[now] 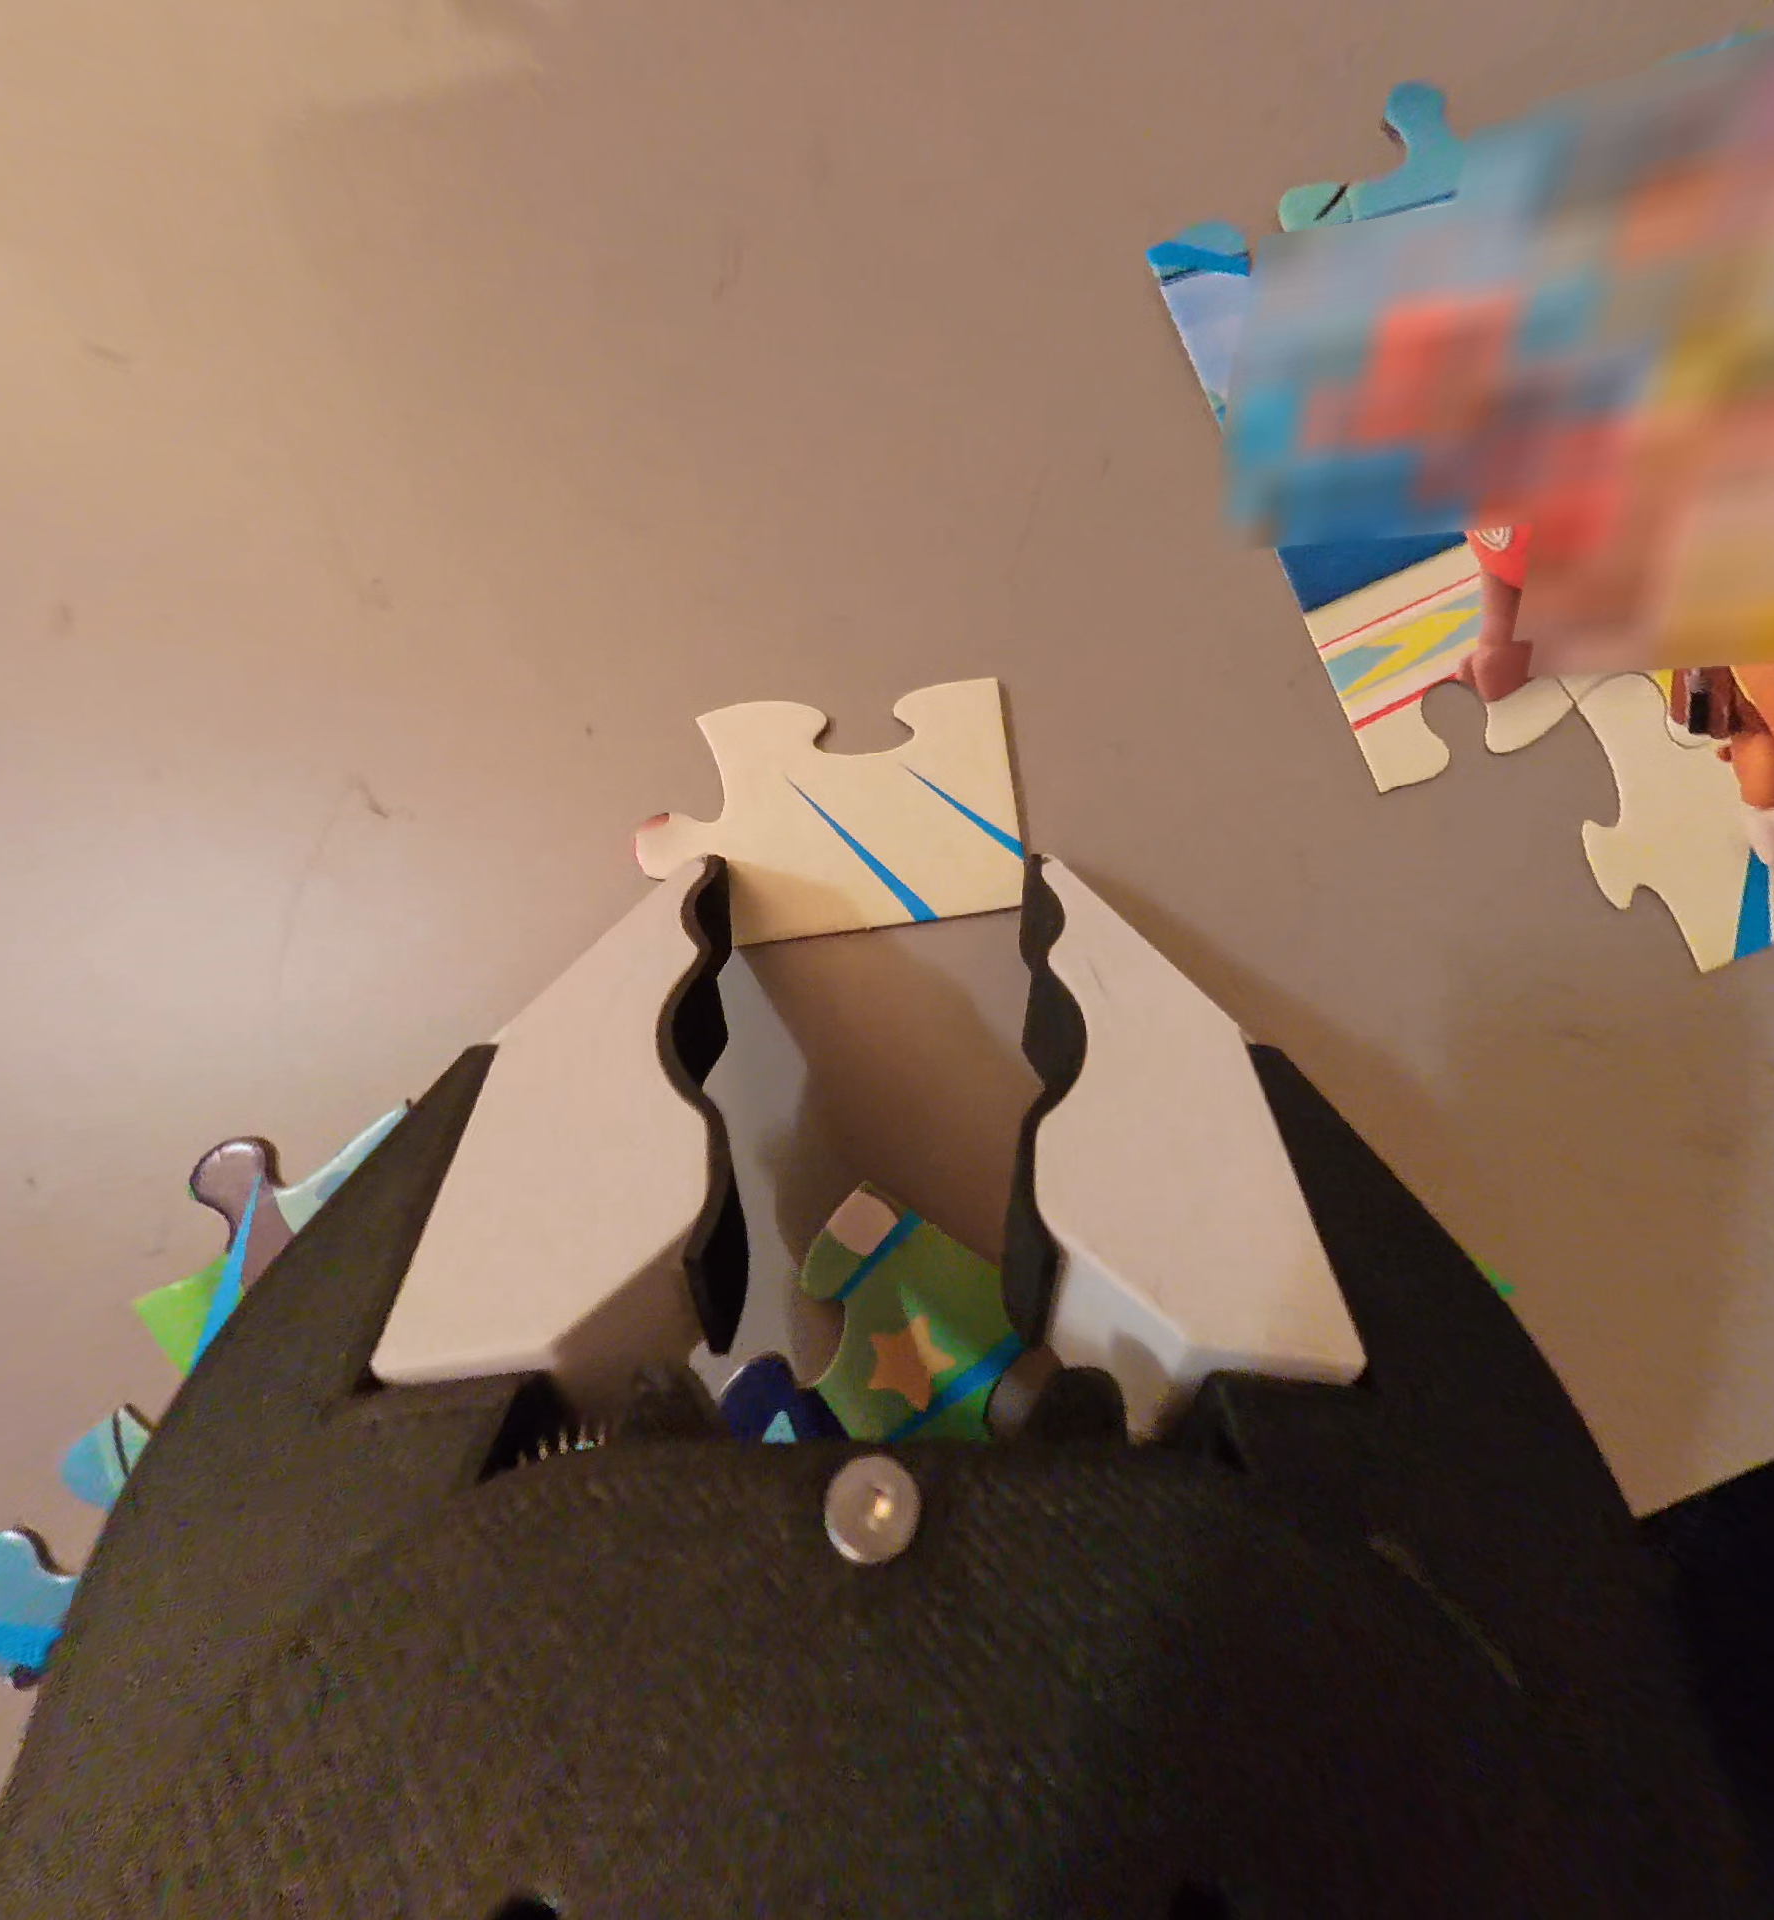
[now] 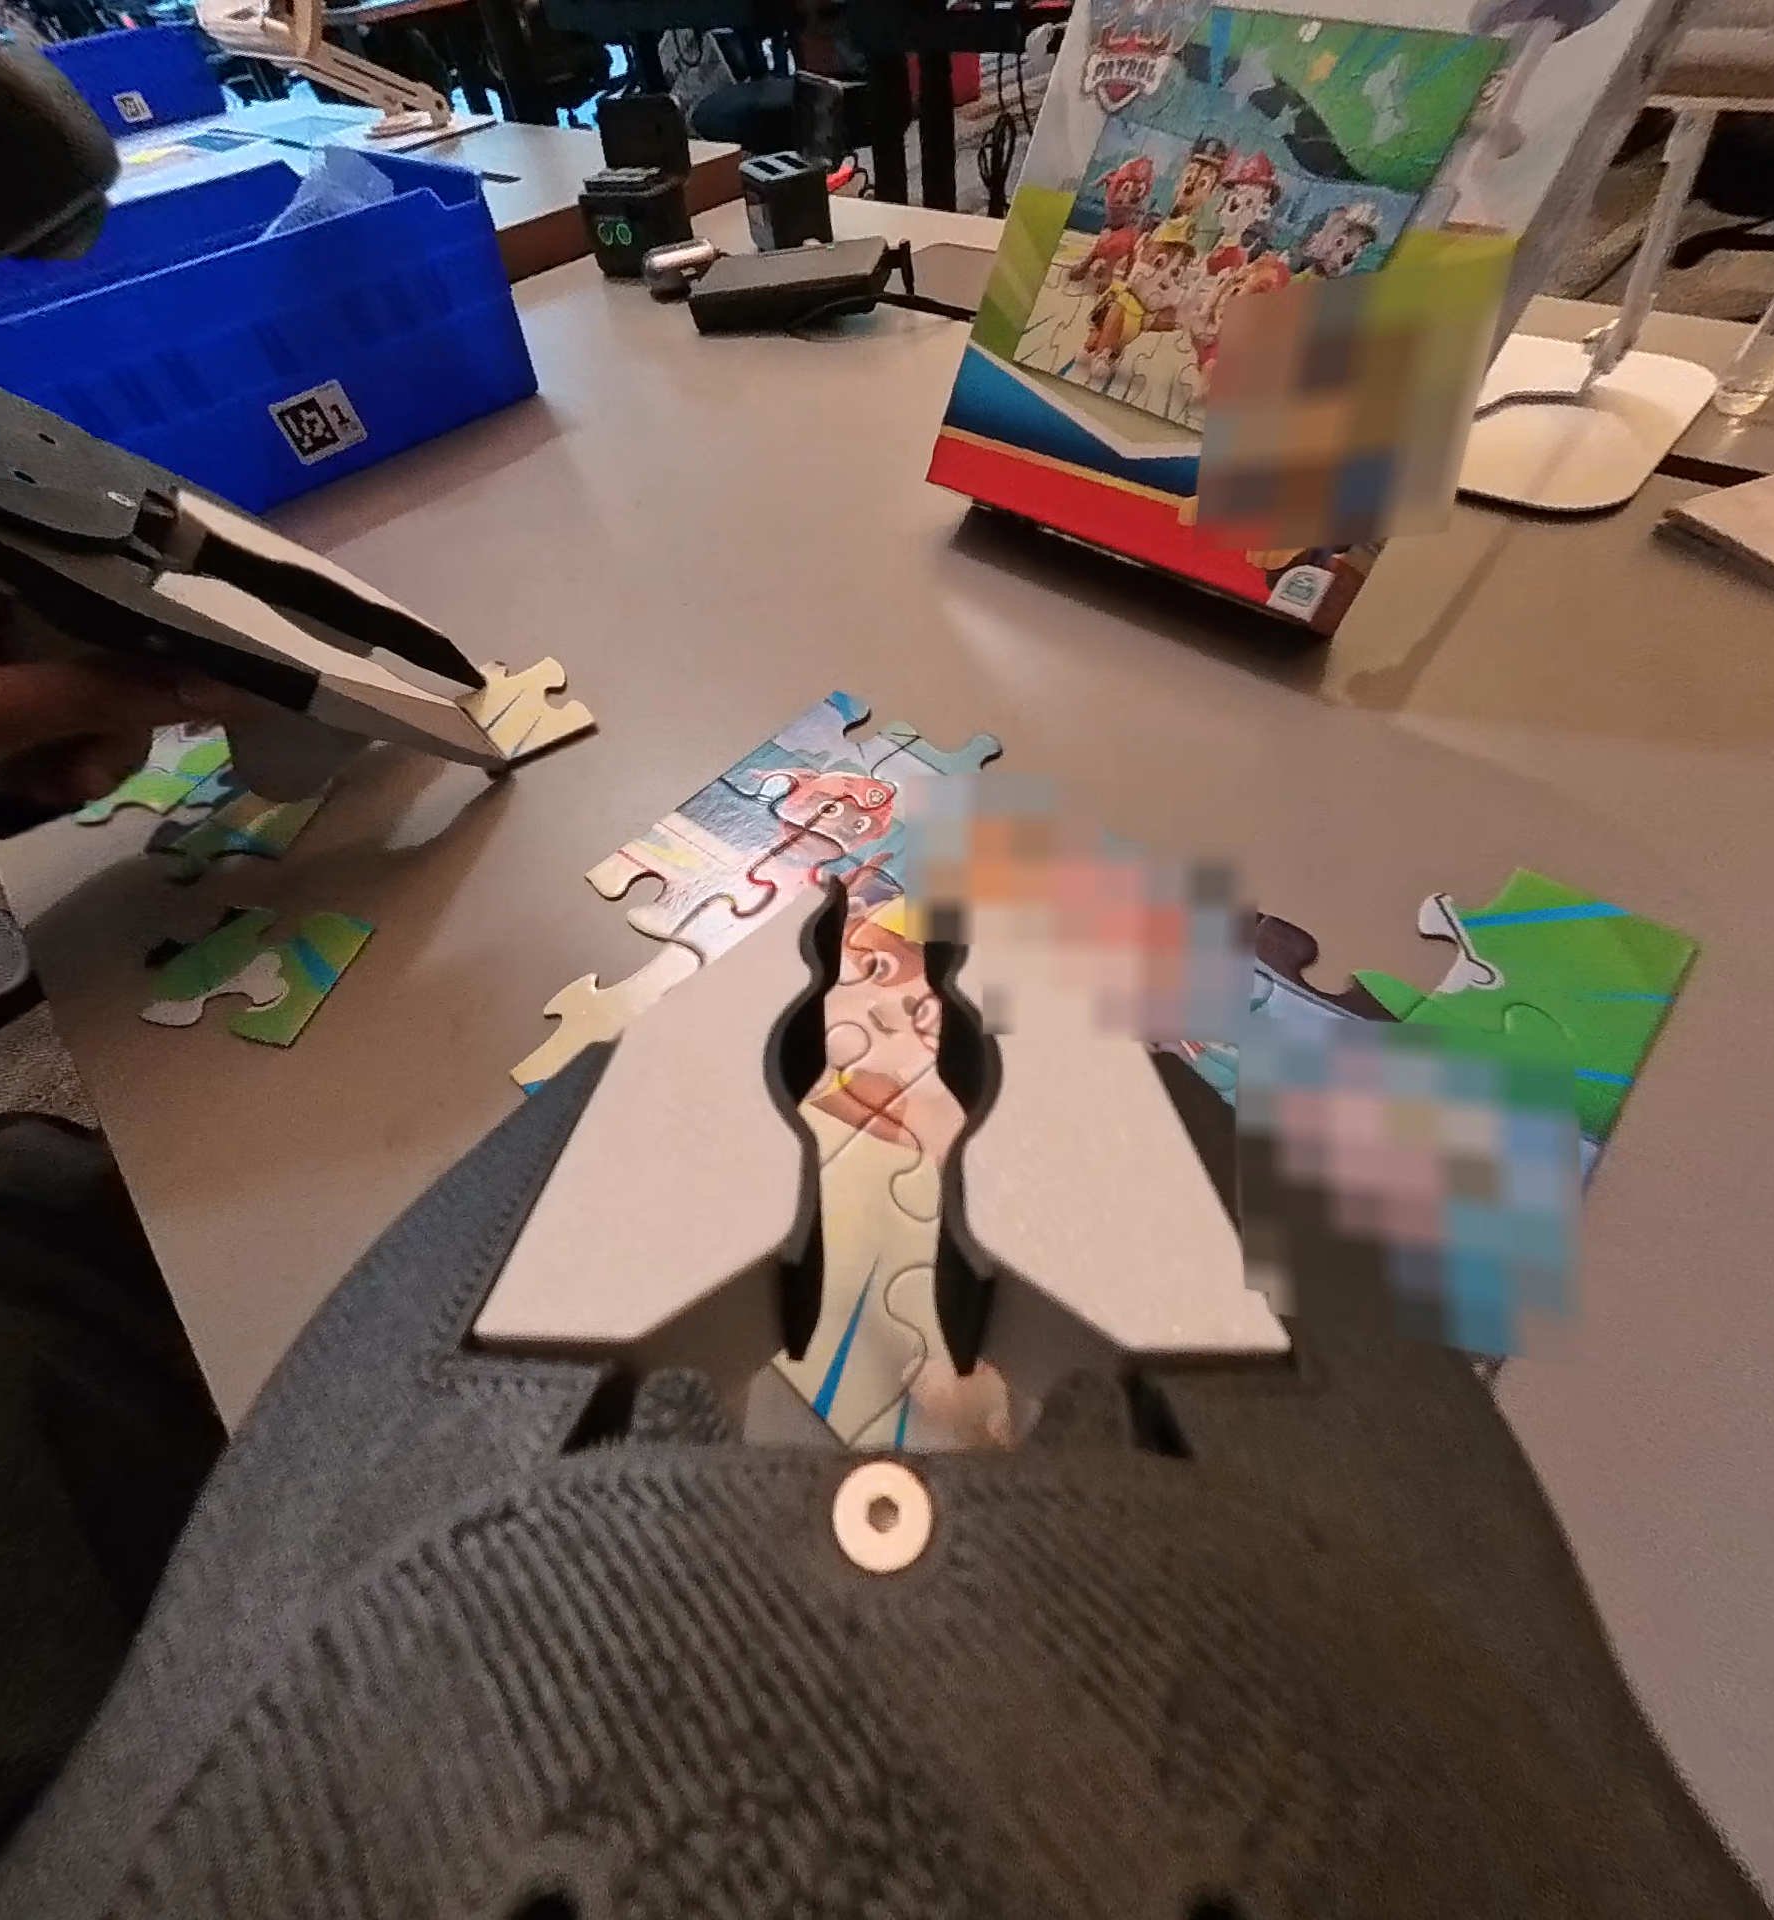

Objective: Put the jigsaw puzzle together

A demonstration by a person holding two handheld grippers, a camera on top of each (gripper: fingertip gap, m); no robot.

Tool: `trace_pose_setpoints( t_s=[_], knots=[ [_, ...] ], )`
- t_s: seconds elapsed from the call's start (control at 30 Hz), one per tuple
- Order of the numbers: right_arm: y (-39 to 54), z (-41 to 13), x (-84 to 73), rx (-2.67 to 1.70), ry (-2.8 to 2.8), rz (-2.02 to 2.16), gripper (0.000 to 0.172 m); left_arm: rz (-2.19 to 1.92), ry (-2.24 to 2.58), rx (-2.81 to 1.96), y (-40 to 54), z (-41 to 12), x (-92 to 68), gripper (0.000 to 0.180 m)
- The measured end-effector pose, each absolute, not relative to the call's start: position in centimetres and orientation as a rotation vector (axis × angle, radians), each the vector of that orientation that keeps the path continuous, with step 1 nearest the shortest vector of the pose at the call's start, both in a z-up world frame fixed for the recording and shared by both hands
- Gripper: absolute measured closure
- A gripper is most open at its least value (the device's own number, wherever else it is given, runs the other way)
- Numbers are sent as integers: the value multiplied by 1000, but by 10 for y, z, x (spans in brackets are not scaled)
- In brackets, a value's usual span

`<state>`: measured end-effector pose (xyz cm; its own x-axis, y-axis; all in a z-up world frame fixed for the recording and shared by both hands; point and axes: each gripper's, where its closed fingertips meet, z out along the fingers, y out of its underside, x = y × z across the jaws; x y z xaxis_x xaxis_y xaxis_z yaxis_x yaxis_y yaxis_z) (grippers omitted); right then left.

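The left gripper (image 1: pixel 875 868), low in the frame's middle, has its jaws set around a cream puzzle piece (image 1: pixel 862 821) with two blue streaks, its wavy black pads (image 1: pixel 706 914) against the piece's side edges. In the right wrist view the piece looks tipped up off the grey table (image 1: pixel 343 468). Thin, glossy card gripped only by its edges could buckle or flick out, and the knob at its left sits outside the pad. The right gripper (image 2: pixel 888 940) hovers over the joined puzzle section (image 2: pixel 748 831) in mid-frame, its jaws nearly together with nothing between them. Loose green pieces (image 2: pixel 259 977) lie at left.
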<state>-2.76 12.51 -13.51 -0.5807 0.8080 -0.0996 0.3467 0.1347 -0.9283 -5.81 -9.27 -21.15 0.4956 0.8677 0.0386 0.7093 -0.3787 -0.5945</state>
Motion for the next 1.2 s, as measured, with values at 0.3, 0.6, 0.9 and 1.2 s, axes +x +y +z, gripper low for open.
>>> trace_pose_setpoints(
  t_s=[0.3, 0.6, 0.9, 1.2],
  knots=[
    [136, -133, -25, -1134, -1961, 1399, 158, 161, -839, -2211, -40, -182, -27, 124],
    [132, -128, -24, -1104, -1967, 1391, 158, 47, -139, -2438, 4, -203, 18, 125],
    [139, -128, -19, -1137, -1945, 1391, 158, -89, 72, -2461, 11, -210, 14, 125],
    [136, -129, -21, -1136, -1952, 1405, 158, -68, 115, -2474, 12, -210, 7, 127]
  ],
)
